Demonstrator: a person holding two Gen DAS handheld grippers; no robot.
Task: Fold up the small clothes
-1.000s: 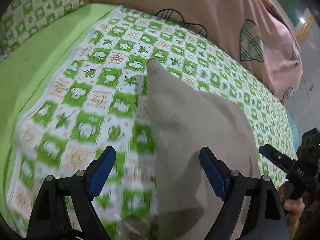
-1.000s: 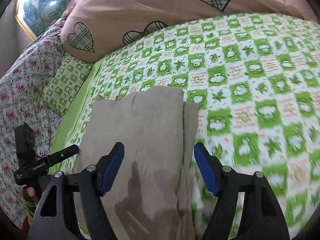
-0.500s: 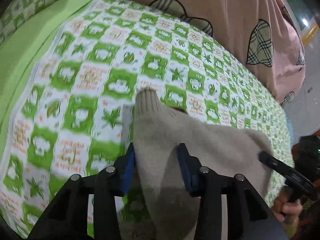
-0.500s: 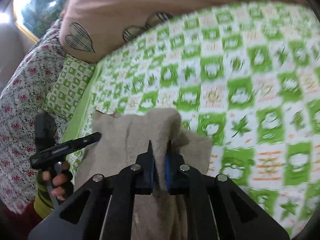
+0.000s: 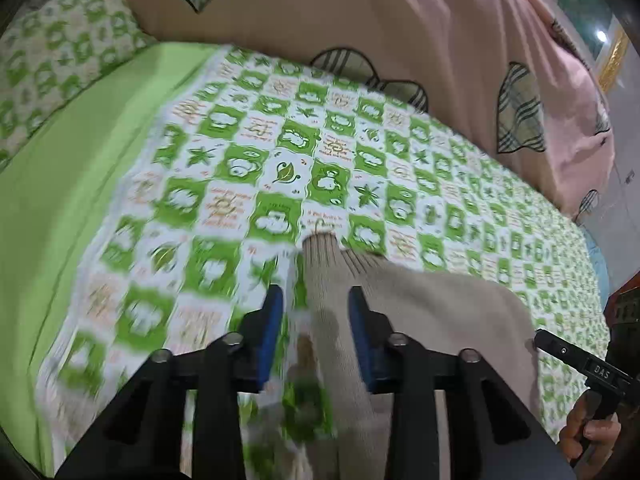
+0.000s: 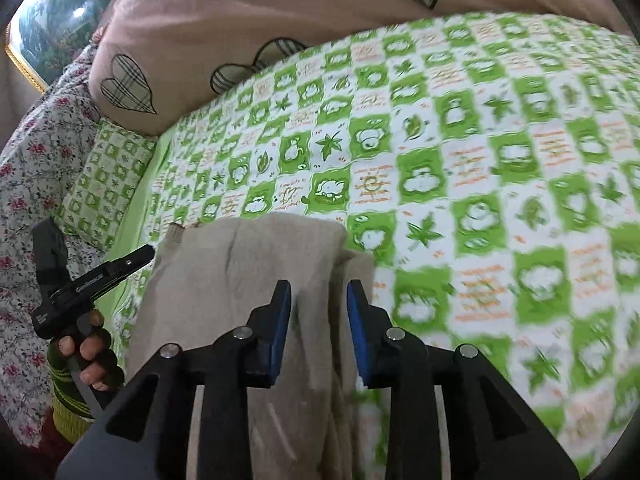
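Beige garment (image 5: 432, 304) lies on the green-checked bed (image 5: 224, 168); left tongs (image 5: 316, 312) and right tongs (image 6: 318, 304) straddle its edges, pads apart.

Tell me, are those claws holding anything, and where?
Nothing is gripped: both the left gripper and right gripper stand open astride the beige garment.

- Left wrist view: looks forward along the left gripper (image 5: 316, 312), low and close over the beige garment (image 5: 432, 312), facing the pink pillow (image 5: 400, 32) ahead; the right gripper (image 5: 576, 364) enters at its right edge.
- Right wrist view: looks forward along the right gripper (image 6: 318, 312), equally near the garment (image 6: 248, 272), facing the same pillow (image 6: 240, 12); the left gripper (image 6: 92, 276) appears to its left.
- Shared field: garment, checked bedsheet (image 5: 280, 160) (image 6: 480, 160), pillow.
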